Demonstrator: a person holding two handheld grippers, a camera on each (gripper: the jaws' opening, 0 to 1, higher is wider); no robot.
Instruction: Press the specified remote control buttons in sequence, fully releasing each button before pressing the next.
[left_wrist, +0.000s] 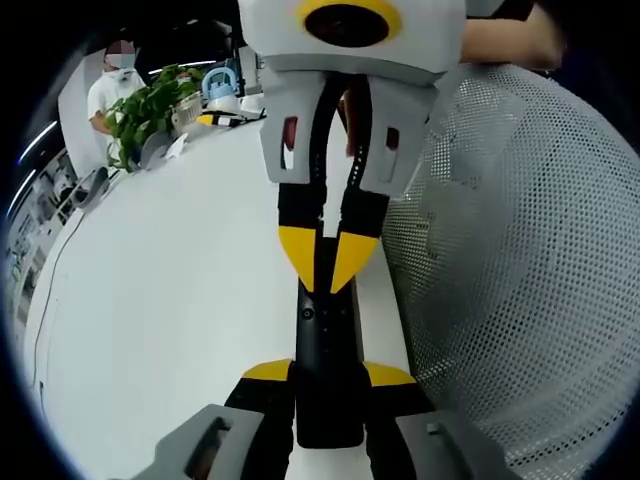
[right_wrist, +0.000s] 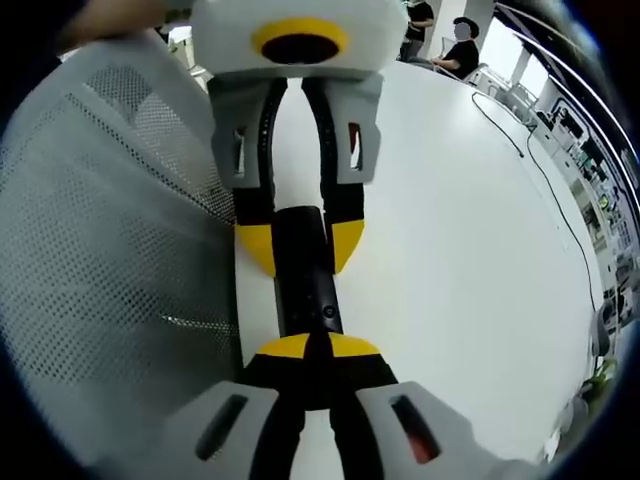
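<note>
1. Presently, in the left gripper view, the left gripper (left_wrist: 328, 395) clamps one end of the black remote control (left_wrist: 327, 345) between its yellow-tipped jaws; the remote lies lengthwise straight ahead of it.
2. Just beyond, the right gripper (left_wrist: 328, 262) comes in from the far side, jaws drawn together to a narrow point with the tips resting on or just above the remote's upper face. Actual contact cannot be confirmed.
3. The right gripper view confirms this from the opposite end: the right gripper (right_wrist: 318, 352) has its yellow tips together over the remote control (right_wrist: 305, 270), at the small round buttons (right_wrist: 327, 312), and the left gripper (right_wrist: 300, 245) grips the remote's far end.
4. To one side of both tools, close alongside the remote, stands a white mesh basket (left_wrist: 520, 270); to the other side runs bare white table (left_wrist: 170, 300).
5. Farther off, potted greenery (left_wrist: 150, 115) and a person standing (left_wrist: 115, 85) sit at the table's far edge.
6. Judgement: the step in hand is a button press. Keep the holding gripper firm and level, drive the closed tips straight down on one button only, then lift fully clear before moving to the next. A slanted push risks striking a neighbouring button or tipping the remote toward the basket.
</note>
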